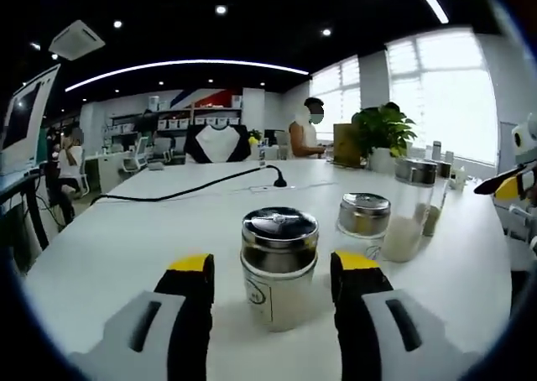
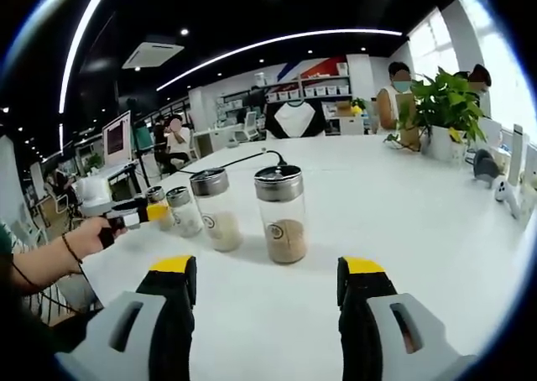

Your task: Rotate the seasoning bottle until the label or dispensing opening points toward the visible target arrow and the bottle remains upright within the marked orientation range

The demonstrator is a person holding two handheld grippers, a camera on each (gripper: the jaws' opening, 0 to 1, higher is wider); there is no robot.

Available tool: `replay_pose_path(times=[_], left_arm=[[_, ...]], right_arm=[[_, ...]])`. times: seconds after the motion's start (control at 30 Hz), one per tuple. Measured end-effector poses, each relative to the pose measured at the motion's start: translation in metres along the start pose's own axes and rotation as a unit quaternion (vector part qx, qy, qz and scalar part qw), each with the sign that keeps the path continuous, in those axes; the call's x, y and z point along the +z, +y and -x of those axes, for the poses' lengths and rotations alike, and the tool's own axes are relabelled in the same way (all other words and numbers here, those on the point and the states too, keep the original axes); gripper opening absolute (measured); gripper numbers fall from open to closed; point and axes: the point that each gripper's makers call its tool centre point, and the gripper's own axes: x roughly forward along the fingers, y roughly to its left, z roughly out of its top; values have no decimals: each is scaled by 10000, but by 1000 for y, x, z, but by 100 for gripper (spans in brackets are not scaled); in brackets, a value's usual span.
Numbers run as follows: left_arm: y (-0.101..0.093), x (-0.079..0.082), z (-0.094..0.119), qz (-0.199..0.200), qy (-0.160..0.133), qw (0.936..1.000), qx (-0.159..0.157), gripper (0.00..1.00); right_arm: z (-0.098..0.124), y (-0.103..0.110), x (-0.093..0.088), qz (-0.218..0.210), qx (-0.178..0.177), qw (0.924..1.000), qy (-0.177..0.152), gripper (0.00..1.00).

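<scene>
A short seasoning bottle with a shiny metal lid and pale contents stands upright on the white table. My left gripper is open, its yellow-tipped jaws either side of the bottle with a small gap each side. In the right gripper view, a taller bottle of brown seasoning stands upright ahead of my open right gripper, which holds nothing. Left of it stand a bottle of white grains and a smaller bottle. The left gripper, held by a hand, reaches toward the smaller bottles.
More metal-lidded bottles and a tall one stand right of the framed bottle. A black cable runs across the table. A potted plant and small white objects sit at the far right. People sit at desks behind.
</scene>
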Motion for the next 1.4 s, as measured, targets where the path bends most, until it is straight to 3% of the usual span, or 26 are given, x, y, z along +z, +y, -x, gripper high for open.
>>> replay_pose_path(times=[0.07, 0.13, 0.23, 0.3, 0.37, 0.47, 0.53, 0.73, 0.93, 1.27, 1.4], left_arm=[[-4, 1, 0, -138, 87, 9984, -547, 63], [0, -1, -2, -396, 185, 9964, -727, 69], [-3, -1, -1, -686, 318, 9898, -1206, 69], [-11, 10, 2, -459, 124, 9843, -1702, 69], [-14, 13, 1, -340, 71, 9793, -1996, 69], [-17, 9, -2, -539, 215, 9695, -2382, 68], [-22, 6, -2, -462, 267, 9623, -2668, 68], [-17, -9, -8, -353, 585, 9577, -2796, 69], [-26, -8, -3, -387, 551, 9479, -3115, 60], [-25, -2, -8, -492, 390, 9484, -3109, 48], [-27, -1, -8, -492, 354, 9457, -3192, 41]], right_arm=[[0, -1, 0, -4, -3, 10000, -12, 69], [0, 0, 0, -2, 2, 10000, -10, 69], [0, 2, 0, 79, 47, 10000, 9, 69], [0, 4, 1, 106, 71, 9999, 2, 69], [0, 5, 0, 126, 76, 9999, 14, 69], [1, 3, 1, 138, 67, 9999, 15, 69], [2, 2, 3, 151, 48, 9999, -9, 69], [6, 0, 2, 142, -9, 9999, -15, 69], [10, -5, 0, 132, -78, 9999, -3, 69], [12, -2, 2, 142, -49, 9999, -53, 69], [12, -1, 2, 136, -34, 9999, -47, 69]])
